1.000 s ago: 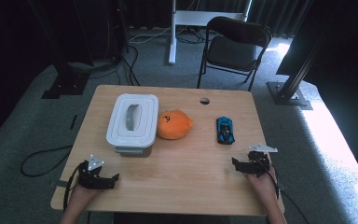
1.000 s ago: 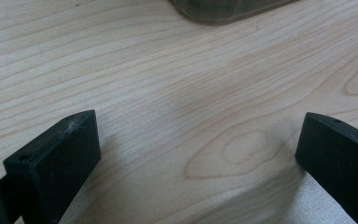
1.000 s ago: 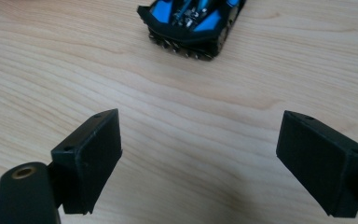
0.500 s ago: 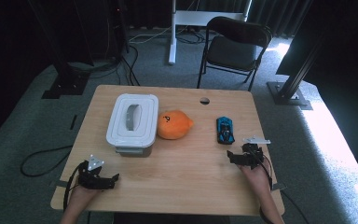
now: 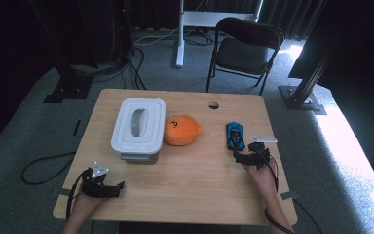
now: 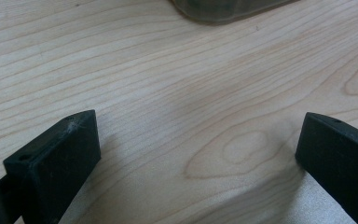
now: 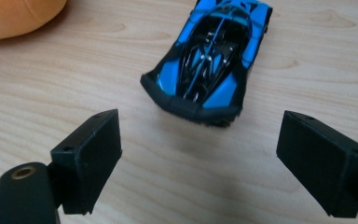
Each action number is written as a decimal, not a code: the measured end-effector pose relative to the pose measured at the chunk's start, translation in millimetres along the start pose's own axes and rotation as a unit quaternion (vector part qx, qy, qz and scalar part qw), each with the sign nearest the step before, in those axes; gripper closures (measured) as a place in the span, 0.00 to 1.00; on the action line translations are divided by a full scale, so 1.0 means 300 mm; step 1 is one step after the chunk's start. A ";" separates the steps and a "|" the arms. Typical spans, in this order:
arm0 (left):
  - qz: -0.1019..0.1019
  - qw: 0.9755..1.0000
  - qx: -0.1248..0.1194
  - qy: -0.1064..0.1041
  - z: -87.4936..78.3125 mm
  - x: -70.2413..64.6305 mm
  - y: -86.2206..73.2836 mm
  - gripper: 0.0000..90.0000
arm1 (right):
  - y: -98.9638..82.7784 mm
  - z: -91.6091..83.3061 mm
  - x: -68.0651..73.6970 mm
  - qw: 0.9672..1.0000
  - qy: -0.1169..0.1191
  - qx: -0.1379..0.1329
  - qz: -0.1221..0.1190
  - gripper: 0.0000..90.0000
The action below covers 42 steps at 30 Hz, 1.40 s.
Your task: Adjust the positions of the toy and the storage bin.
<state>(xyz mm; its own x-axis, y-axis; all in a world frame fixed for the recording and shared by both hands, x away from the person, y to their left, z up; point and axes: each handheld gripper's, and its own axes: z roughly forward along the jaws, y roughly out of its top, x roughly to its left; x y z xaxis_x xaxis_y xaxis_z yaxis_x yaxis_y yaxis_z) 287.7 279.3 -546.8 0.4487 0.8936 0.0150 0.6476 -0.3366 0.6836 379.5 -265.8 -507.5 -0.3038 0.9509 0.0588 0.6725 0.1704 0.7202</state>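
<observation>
Both jaws of the right gripper (image 7: 200, 154) are spread wide; the blue toy car (image 7: 212, 58) just ahead should probably be straddled squarely before closing.

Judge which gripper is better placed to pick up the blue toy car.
Right. The right gripper is open, aimed at the blue toy car just ahead. The left gripper sits at the table's near-left corner, far away.

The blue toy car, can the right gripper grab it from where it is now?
Probably yes. The right gripper is open, the blue toy car sits just ahead of its jaws, and only bare table lies between them.
</observation>
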 end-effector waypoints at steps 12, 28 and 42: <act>0.000 1.000 0.000 0.000 0.000 0.000 0.000 0.00 | 0.057 0.060 0.018 1.000 -0.005 0.002 0.010 0.15; 0.000 1.000 0.000 0.000 0.000 0.000 0.000 0.00 | 0.119 0.143 0.001 0.999 -0.033 0.004 0.035 0.15; 0.000 1.000 0.000 0.000 0.000 0.000 0.000 0.00 | 0.161 0.239 0.010 0.997 -0.058 0.029 0.035 0.15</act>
<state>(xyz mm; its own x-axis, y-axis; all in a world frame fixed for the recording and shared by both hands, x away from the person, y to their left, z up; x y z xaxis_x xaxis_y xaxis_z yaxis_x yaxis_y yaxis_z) 287.7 279.4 -546.8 0.4488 0.8935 0.0153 0.6474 -0.3369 0.6836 459.5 -236.3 -522.0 -0.1775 0.9838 0.0243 0.7285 0.1148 0.6753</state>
